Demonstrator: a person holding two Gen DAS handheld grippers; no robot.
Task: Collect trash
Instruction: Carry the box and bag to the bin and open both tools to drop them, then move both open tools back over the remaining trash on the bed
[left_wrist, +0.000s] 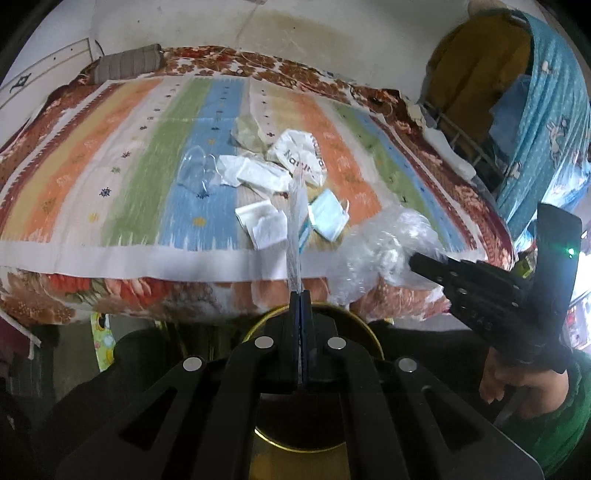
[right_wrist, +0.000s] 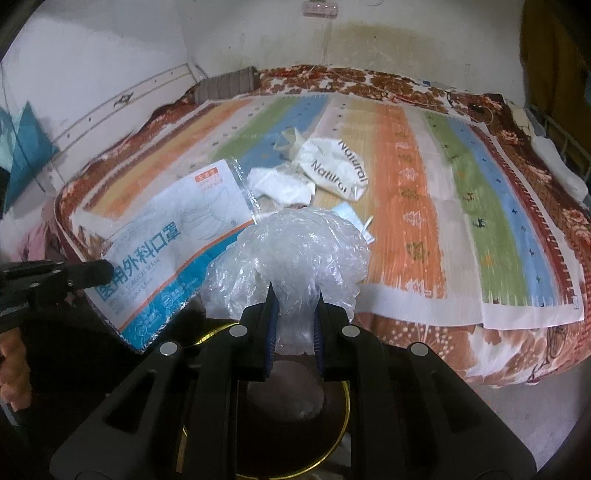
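My left gripper (left_wrist: 300, 293) is shut on a flat surgical mask wrapper (left_wrist: 295, 229), seen edge-on; the right wrist view shows its printed blue-and-white face (right_wrist: 162, 254) held by the left gripper (right_wrist: 105, 271). My right gripper (right_wrist: 294, 295) is shut on a crumpled clear plastic bag (right_wrist: 295, 251), which also shows in the left wrist view (left_wrist: 384, 247) with the right gripper (left_wrist: 415, 260). Both hang over a dark bin with a gold rim (right_wrist: 347, 398) below the bed edge. On the bed lie white tissues (left_wrist: 255, 173), a "Natural" bag (right_wrist: 338, 170) and a blue mask (left_wrist: 327, 216).
The bed has a striped cover (left_wrist: 129, 166) over a floral quilt (left_wrist: 110, 291). A clear plastic piece (left_wrist: 192, 170) lies left of the tissues. A grey pillow (left_wrist: 125, 64) sits at the far edge by the wall. A blue curtain (left_wrist: 550, 122) hangs at right.
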